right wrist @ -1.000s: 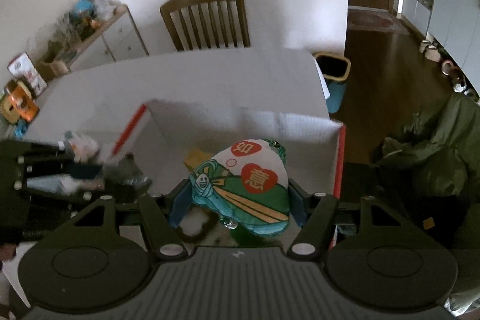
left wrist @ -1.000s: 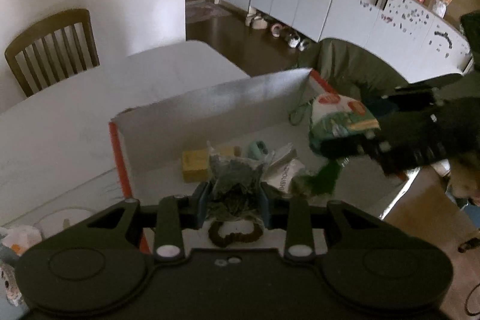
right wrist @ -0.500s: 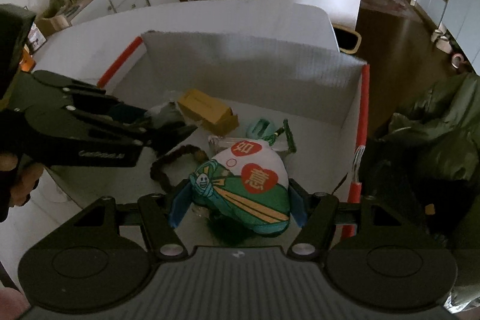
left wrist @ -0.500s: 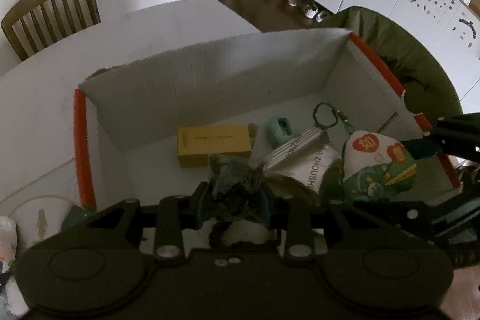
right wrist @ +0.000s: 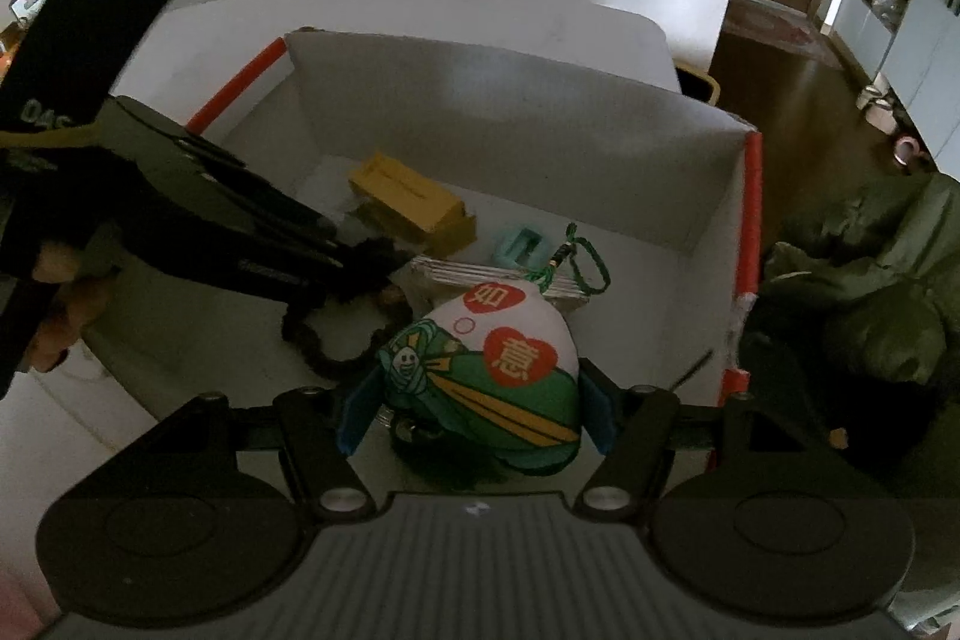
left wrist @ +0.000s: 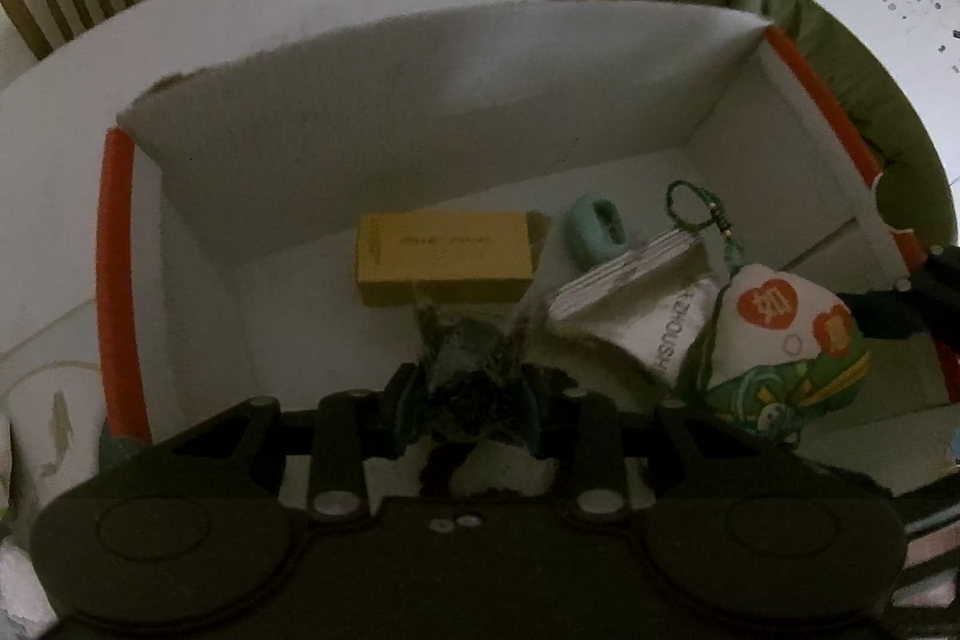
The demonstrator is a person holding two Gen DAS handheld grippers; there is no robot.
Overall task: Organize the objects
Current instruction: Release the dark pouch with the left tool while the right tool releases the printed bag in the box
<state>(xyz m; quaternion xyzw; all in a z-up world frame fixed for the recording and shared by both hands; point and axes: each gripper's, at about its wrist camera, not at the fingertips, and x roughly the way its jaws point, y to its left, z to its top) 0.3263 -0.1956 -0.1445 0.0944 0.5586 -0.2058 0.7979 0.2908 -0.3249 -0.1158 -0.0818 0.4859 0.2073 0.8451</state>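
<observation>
Both grippers have dropped lower into the white box (left wrist: 420,112) since a second ago. The left gripper (left wrist: 468,400), angled down over the box floor, is clamped on a dark crumpled packet (left wrist: 471,370) near the yellow carton (left wrist: 444,256). The right gripper (right wrist: 474,400) pinches the green pouch (right wrist: 498,370) beside the silver bag (left wrist: 654,316).

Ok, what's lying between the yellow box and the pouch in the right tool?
A silver packet and a mint clip lie between yellow box and pouch; left wrist view.
</observation>
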